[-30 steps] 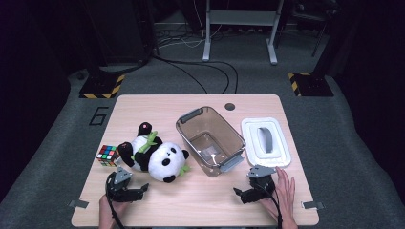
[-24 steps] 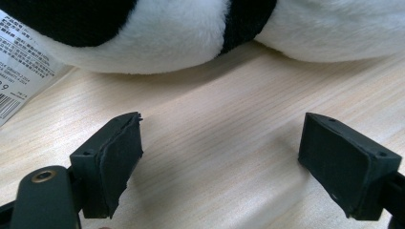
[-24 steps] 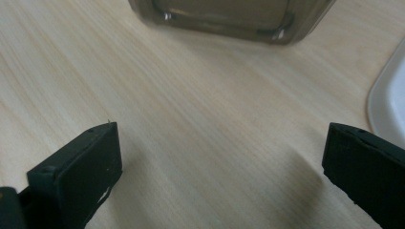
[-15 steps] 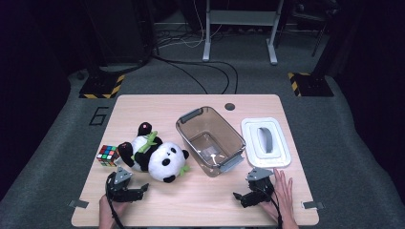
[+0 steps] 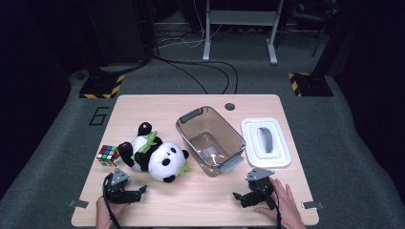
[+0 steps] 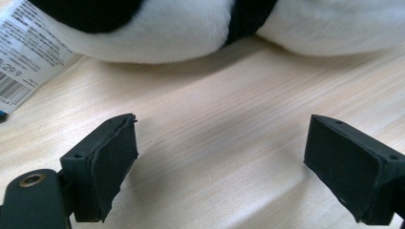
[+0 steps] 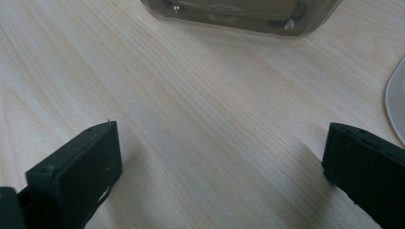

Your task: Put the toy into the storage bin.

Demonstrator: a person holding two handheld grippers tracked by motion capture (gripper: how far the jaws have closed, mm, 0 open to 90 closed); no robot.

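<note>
Facing the panda [image 5: 154, 155], we find our left gripper [image 5: 139, 190] nearer, jaws just widened, gaping and empty. Our right gripper [image 5: 237, 195], also gaping, sits beyond the panda, near the bin [image 5: 191, 116].

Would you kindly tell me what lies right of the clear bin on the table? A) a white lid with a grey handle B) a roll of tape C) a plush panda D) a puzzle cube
A: the white lid lies flat just right of the bin, while the panda and cube lie to its left.
</note>
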